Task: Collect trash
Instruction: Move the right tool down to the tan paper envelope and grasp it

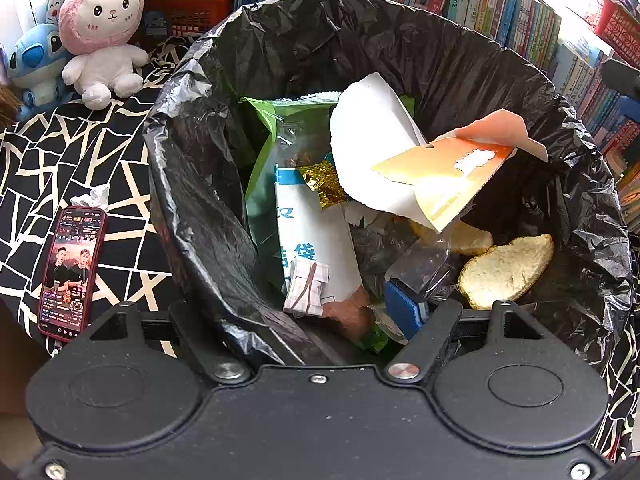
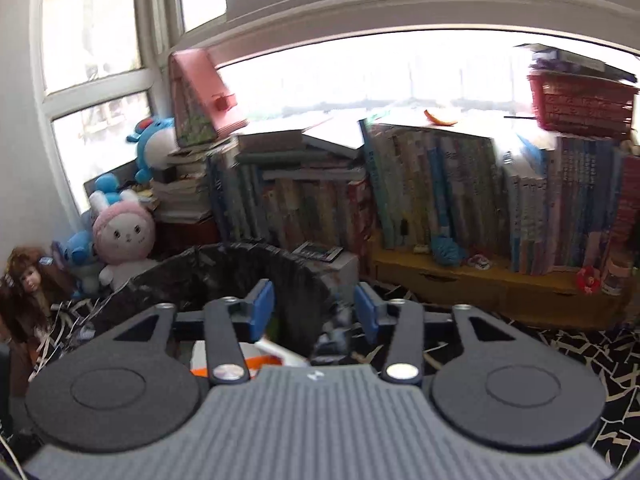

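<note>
A: How much room is there around the left gripper (image 1: 320, 312)?

B: Little. It sits at the near rim of the bin bag (image 1: 400, 44), black plastic curving round it on both sides. The bag's left fold (image 1: 224, 264) lies over its left finger, which is hidden under it.

A: Is it open?

B: Only the blue pad (image 1: 404, 312) of the right finger shows, so I cannot tell, nor whether it holds anything.

A: And the trash?

B: Ahead, inside the bag: a white paper sheet (image 1: 372, 136), an orange card (image 1: 448, 176), a green packet (image 1: 268, 160), a bread slice (image 1: 508, 272) off to the right. A phone (image 1: 72, 272) lies outside, left, on the patterned cloth (image 1: 80, 160).

A: The right gripper (image 2: 314, 310)?

B: Wide open, nothing between the blue pads (image 2: 262, 308). The bin (image 2: 248, 264) sits just ahead and below, books (image 2: 440, 184) well beyond
</note>
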The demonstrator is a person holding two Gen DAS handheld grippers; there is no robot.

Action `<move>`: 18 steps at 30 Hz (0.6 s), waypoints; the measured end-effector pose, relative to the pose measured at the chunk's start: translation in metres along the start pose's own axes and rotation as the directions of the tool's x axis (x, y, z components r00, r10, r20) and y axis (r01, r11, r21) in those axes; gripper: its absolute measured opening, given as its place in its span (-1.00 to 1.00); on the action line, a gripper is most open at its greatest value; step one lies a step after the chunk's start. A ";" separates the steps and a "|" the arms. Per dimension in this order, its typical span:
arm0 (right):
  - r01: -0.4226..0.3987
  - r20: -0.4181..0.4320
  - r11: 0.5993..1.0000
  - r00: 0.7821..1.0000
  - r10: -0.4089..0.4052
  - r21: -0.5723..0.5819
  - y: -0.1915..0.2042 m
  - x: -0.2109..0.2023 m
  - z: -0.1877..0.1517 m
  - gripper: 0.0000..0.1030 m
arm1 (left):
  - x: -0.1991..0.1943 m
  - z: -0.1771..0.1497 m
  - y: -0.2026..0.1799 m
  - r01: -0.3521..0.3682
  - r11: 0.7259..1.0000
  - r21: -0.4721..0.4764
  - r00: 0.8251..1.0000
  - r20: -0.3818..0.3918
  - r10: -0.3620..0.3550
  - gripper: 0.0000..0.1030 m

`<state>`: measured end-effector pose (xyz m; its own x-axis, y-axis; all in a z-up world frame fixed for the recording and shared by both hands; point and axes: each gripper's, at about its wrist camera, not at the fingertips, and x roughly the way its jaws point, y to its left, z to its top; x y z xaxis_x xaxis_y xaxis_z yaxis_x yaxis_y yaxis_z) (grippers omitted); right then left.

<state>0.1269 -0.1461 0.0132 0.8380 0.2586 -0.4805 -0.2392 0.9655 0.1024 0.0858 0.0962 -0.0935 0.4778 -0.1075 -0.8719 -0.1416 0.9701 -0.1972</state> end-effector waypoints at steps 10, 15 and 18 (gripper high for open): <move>0.270 -0.003 0.953 0.962 -0.272 0.138 -0.087 0.019 -0.011 0.74 | 0.001 0.001 0.000 0.002 1.000 0.007 1.000 -0.004 -0.002 0.45; 0.413 -0.096 0.879 0.911 -0.402 0.237 -0.141 0.044 -0.043 0.91 | 0.001 0.001 0.000 0.004 1.000 0.003 1.000 -0.003 -0.004 0.46; 0.461 -0.130 0.853 0.887 -0.443 0.243 -0.162 0.060 -0.065 1.00 | 0.001 0.001 0.000 0.004 1.000 0.006 1.000 -0.006 -0.004 0.46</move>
<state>0.1844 -0.2892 -0.0895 0.7859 -0.2019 -0.5845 0.3016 0.9503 0.0772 0.0871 0.0964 -0.0937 0.4730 -0.1123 -0.8739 -0.1345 0.9710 -0.1976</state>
